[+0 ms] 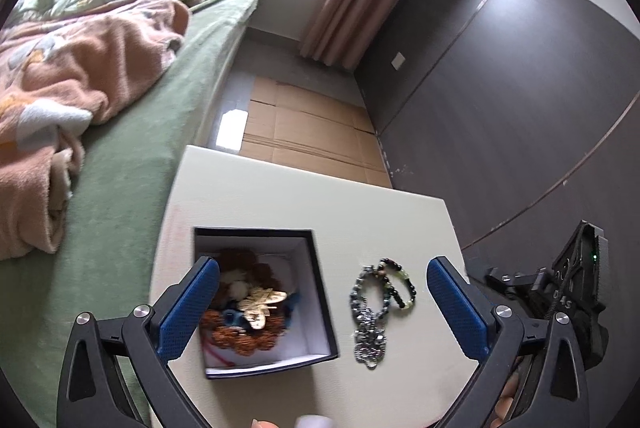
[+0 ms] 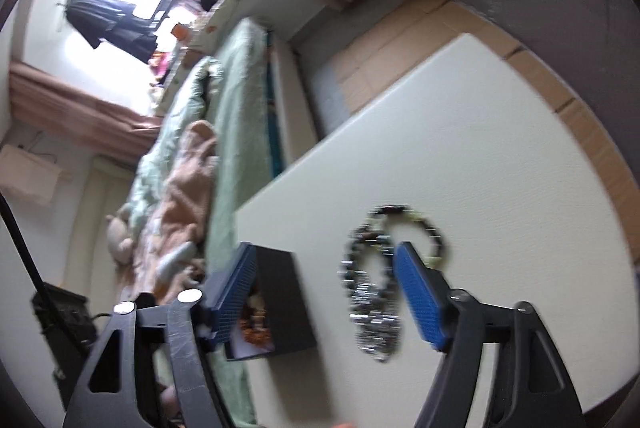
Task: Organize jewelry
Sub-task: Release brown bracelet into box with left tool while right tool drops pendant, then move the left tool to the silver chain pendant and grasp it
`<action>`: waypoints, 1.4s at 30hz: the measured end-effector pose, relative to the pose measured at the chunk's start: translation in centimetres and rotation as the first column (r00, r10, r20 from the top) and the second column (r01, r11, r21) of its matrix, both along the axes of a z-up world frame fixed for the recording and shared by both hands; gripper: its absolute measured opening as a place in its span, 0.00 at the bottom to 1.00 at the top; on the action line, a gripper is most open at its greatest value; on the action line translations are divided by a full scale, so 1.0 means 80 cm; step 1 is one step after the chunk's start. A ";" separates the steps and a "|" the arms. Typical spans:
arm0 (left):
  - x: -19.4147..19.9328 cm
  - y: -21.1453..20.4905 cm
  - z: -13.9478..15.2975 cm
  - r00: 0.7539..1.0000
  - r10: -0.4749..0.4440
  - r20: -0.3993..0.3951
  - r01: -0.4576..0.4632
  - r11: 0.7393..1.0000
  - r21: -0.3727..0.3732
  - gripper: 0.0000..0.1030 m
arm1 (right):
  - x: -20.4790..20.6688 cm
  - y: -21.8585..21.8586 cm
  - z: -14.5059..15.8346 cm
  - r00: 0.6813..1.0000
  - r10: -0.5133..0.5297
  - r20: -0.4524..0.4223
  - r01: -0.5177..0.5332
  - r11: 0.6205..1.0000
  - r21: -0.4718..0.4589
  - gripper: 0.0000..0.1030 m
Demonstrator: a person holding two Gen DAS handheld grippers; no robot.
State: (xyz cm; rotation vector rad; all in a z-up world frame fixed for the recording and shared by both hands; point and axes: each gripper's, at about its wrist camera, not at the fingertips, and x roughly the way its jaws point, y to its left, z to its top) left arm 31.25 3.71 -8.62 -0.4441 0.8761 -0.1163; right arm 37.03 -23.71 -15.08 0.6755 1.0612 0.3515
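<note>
Both grippers stand wide apart and empty over the white table [image 1: 304, 195]: my left gripper [image 1: 324, 304] spans the box [image 1: 320, 292] and the loose beads [image 1: 380, 304], and my right gripper [image 2: 324, 292] hangs with the beads [image 2: 376, 284] showing between its fingers, not touching them as far as I can judge. Some jewelry already sits in the box: brown bead strands [image 1: 240, 332] and a gold butterfly piece [image 1: 266, 302]. Still out on the table, just beside the box, lies a tangle of a dark bracelet with pale green beads looped into a silvery chain. That tangle is my worry. If I pinch only one strand, the rest may drag along, swing, and slip off, or catch on the box wall as I carry it over. Round beads could also roll out from between flat pads if I close on them off-centre. The box looks light, so a bump from either gripper might shove it toward the table edge by the bed [image 1: 132, 155]. My two grippers are near each other and could collide.
</note>
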 end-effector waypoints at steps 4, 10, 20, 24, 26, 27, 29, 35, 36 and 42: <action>0.005 -0.027 -0.003 0.999 -0.036 -0.011 0.036 0.999 0.010 1.00 | -0.005 -0.031 -0.004 0.998 -0.057 -0.017 0.057 0.998 -0.001 0.98; 0.012 -0.081 -0.010 0.992 -0.112 -0.065 0.117 0.990 0.081 1.00 | -0.014 -0.080 -0.012 0.992 -0.109 -0.057 0.109 0.994 0.001 0.99; 0.026 -0.136 -0.029 0.978 -0.141 -0.152 0.168 0.969 0.181 0.98 | -0.025 -0.135 -0.017 0.986 -0.151 -0.067 0.154 0.988 0.034 0.99; 0.028 -0.155 -0.045 0.966 -0.178 -0.189 0.216 0.956 0.199 0.82 | -0.026 -0.144 -0.021 0.982 -0.173 -0.076 0.178 0.982 0.063 0.99; 0.026 -0.165 -0.057 0.955 -0.202 -0.216 0.247 0.947 0.205 0.72 | -0.026 -0.149 -0.024 0.979 -0.182 -0.086 0.189 0.979 0.079 0.99; 0.025 -0.171 -0.063 0.949 -0.213 -0.234 0.263 0.942 0.207 0.66 | -0.026 -0.151 -0.025 0.979 -0.185 -0.091 0.193 0.977 0.089 0.99; 0.026 -0.177 -0.075 0.937 -0.228 -0.266 0.285 0.938 0.198 0.60 | -0.026 -0.153 -0.028 0.978 -0.184 -0.100 0.194 0.975 0.105 0.99; 0.026 -0.182 -0.099 0.922 -0.201 -0.331 0.275 0.942 0.192 0.53 | -0.026 -0.147 -0.029 0.981 -0.166 -0.096 0.176 0.978 0.108 0.99; 0.026 -0.183 -0.102 0.920 -0.196 -0.340 0.274 0.941 0.199 0.53 | -0.026 -0.147 -0.029 0.981 -0.166 -0.097 0.176 0.978 0.109 0.99; 0.037 -0.178 -0.118 0.937 -0.090 -0.336 0.192 0.940 0.282 0.52 | -0.026 -0.144 -0.029 0.982 -0.162 -0.096 0.172 0.979 0.109 0.99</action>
